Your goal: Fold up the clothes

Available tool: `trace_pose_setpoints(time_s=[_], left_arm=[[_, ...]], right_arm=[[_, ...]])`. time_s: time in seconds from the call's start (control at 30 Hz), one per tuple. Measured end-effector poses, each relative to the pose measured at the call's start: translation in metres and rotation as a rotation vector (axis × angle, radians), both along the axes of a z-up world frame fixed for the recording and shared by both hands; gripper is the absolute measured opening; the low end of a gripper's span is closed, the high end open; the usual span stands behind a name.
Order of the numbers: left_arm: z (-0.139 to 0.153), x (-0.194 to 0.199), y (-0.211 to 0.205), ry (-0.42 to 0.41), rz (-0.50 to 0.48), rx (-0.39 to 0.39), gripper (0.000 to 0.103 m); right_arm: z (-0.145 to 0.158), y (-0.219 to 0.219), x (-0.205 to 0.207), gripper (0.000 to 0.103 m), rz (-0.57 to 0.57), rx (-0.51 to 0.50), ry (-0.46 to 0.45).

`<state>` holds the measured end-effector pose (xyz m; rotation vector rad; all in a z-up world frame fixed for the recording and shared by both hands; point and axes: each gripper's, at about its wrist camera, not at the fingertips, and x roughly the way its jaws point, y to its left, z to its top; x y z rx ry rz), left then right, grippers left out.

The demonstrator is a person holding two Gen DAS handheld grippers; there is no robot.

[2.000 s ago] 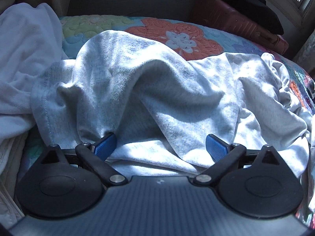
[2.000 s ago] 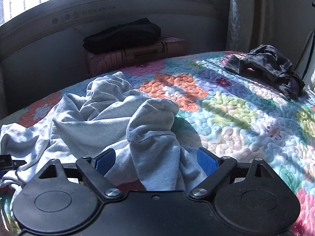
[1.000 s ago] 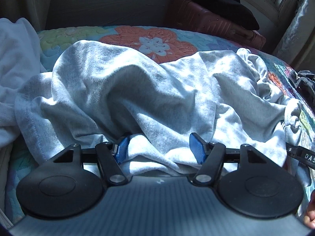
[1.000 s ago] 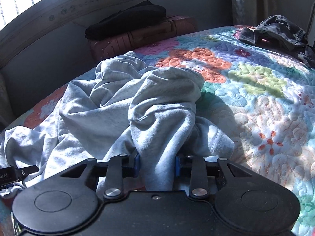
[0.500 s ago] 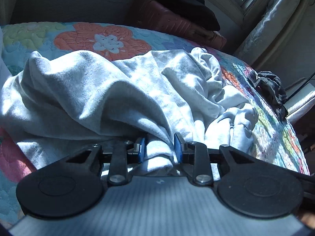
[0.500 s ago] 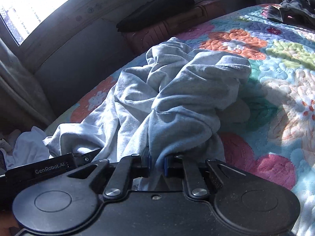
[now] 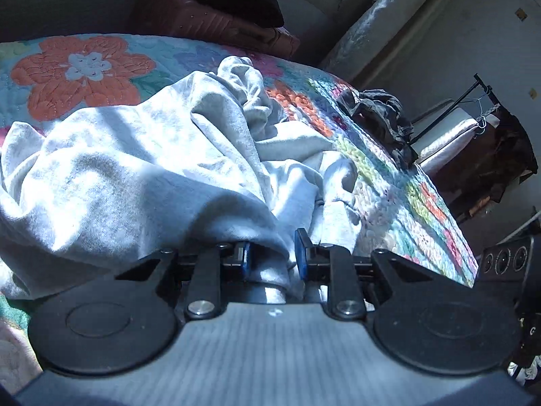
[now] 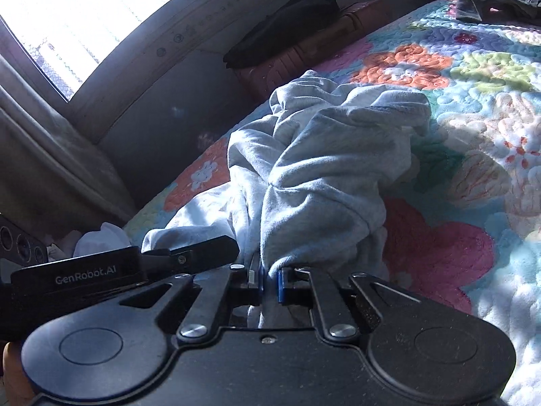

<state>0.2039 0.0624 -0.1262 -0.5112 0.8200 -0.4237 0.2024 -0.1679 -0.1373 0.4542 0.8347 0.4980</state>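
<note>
while both tools sit low in their frames, the left gripper [image 7: 271, 253] has its blue pads pinching a bunched fold of the grey sweatshirt [image 7: 135, 169], with cloth filling the narrow gap between them. the garment lies crumpled across the centre and left of the left wrist view, on a floral quilt [image 7: 81, 67]. in the right wrist view the right gripper [image 8: 269, 282] is pressed nearly together on a thin edge of the same grey sweatshirt [image 8: 331, 169], which rises in a rumpled heap at centre frame. a dark garment [image 7: 382, 118] lies on the quilt at middle right of the left view. at upper centre of the right view a reddish suitcase [image 8: 321, 40] carries black clothing [image 8: 287, 13], below a bright window [image 8: 84, 6] at upper left.
</note>
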Motion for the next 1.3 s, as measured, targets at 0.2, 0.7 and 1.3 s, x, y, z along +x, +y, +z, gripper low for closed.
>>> trace_pose_setpoints(time_s=[0.2, 0.7, 1.3], left_arm=[[-0.002, -0.001, -0.019, 0.06, -0.113, -0.075, 0.034], [0.002, -0.011, 0.075, 0.161, 0.401, 0.41, 0.092], [-0.052, 0.032, 0.051, 0.211, 0.287, 0.163, 0.091]], right_arm=[[0.027, -0.005, -0.039, 0.01, 0.031, -0.265, -0.098], [0.028, -0.053, -0.002, 0.083, -0.165, -0.202, -0.01], [-0.035, -0.015, 0.053, 0.09, -0.165, -0.137, 0.171]])
